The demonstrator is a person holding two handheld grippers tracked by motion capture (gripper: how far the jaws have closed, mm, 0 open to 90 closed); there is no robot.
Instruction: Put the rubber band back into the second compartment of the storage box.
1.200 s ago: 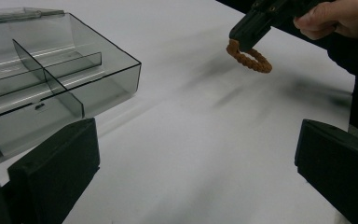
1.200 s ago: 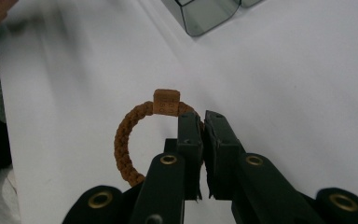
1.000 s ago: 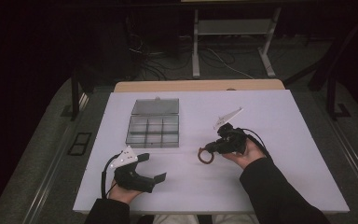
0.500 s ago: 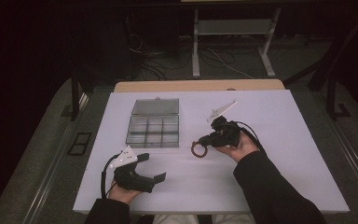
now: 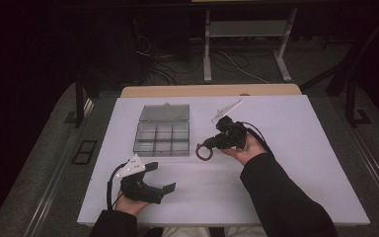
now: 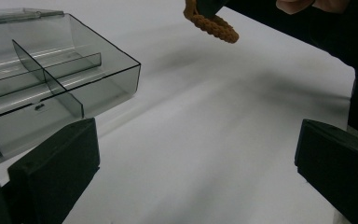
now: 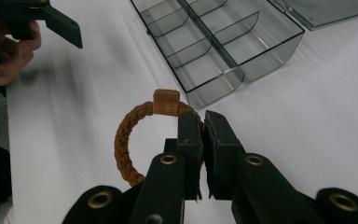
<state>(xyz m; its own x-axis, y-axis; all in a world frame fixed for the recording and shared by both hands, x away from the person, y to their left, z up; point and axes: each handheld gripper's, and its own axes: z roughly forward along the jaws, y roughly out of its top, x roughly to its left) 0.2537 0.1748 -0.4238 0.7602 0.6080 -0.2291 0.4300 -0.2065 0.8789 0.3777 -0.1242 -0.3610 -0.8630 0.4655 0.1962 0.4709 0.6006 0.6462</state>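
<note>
A brown braided bracelet (image 7: 129, 133) hangs from my right gripper (image 7: 202, 122), whose jaws are shut on the ring beside its square clasp. From above, the right gripper (image 5: 211, 143) holds the bracelet (image 5: 204, 153) just over the white table, right of the clear compartment box (image 5: 161, 138). My left gripper (image 5: 161, 177) rests near the table's front left, jaws wide open and nothing between them. In the left gripper view the bracelet (image 6: 212, 25) dangles at the top, beyond the box corner (image 6: 60, 79).
The box's lid (image 5: 164, 112) lies open flat behind its compartments, which look empty. The white table (image 5: 296, 163) has bare surface right of the box and in front of it. A wooden edge (image 5: 212, 90) borders the far side.
My right gripper has carried the bracelet leftward toward the box and slightly up. The left gripper has stayed put.
</note>
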